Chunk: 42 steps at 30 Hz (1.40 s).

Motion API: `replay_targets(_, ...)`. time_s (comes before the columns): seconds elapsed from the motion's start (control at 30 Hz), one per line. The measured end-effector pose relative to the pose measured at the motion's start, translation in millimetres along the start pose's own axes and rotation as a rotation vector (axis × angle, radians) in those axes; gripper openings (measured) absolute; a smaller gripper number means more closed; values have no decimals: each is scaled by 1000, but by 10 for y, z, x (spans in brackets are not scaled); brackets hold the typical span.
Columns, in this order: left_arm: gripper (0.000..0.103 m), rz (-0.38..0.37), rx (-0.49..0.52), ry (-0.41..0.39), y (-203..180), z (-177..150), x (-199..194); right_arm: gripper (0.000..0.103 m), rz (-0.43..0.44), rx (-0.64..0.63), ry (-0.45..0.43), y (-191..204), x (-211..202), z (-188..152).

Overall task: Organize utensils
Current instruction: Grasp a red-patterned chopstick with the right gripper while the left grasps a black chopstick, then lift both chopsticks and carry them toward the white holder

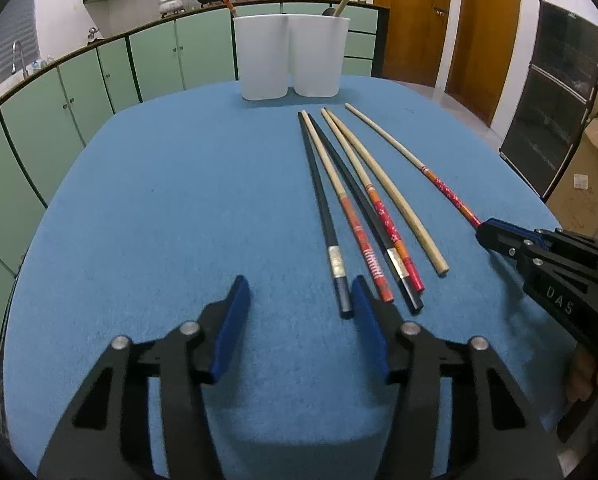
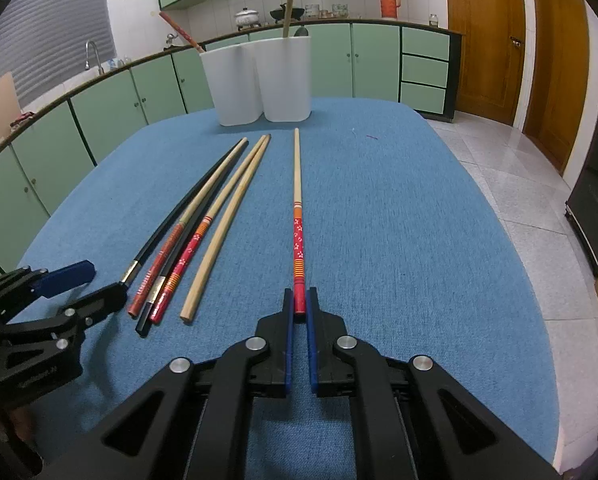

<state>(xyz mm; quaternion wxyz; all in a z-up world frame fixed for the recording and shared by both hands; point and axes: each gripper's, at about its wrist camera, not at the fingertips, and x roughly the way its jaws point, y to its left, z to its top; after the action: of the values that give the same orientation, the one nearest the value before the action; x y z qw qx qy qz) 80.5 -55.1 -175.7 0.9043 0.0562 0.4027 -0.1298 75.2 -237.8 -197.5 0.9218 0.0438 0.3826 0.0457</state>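
Right tool (image 2: 300, 300) pinching red flowered chopstick (image 2: 297, 236) at butt end, stick pointing straight ahead. Left tool (image 1: 299, 300) wide open, empty. Chopstick likely light, stiff, slippery; may pivot.

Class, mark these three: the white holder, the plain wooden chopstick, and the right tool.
white holder (image 2: 259, 80): right wrist view, front wall.
plain wooden chopstick (image 1: 395, 200): left wrist view, mid-shaft.
right tool (image 2: 299, 308): right wrist view, between fingertips.
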Motion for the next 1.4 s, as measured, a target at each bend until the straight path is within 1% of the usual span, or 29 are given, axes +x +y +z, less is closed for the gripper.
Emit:
replay_targets(0.07,40,-4,5,-6,-31,-5,4,6,0,0,-1,-3,3,-1)
replay_targets(0.13,29,-14,13,-13,-75,-18,1,6,-1,1,0,-5,6,-1)
replay_targets(0.17,25,-20,16,-15,-89,-16,2,6,-2,0,0,-4,7,0)
replay_targets(0.23,10,-35,17,-17,-105,-10,10,6,-2,0,1,0,5,3)
replay_targets(0.27,8,-42,15,-17,-114,-5,11,6,0,1,2,-3,6,7)
replay_targets(0.4,7,-45,2,-20,-89,9,-18,6,2,-8,8,-2,-10,47)
replay_targets(0.5,6,-26,-3,-61,-21,76,-142,6,-7,-24,-9,12,-82,94)
replay_targets(0.7,6,0,-4,-154,80,300,-448,6,-26,-65,-100,15,-404,384)
replay_targets(0.83,6,10,-7,-227,127,537,-670,6,-31,-74,-156,-7,-609,603)
replay_targets(1.03,6,2,-8,-320,186,931,-924,6,0,-59,-231,-73,-872,990)
replay_targets(1.23,6,-29,-18,-371,243,1283,-1070,6,47,-26,-262,-138,-1045,1370)
replay_targets(1.4,6,-59,-15,-379,270,1529,-1103,6,70,-15,-253,-179,-1123,1677)
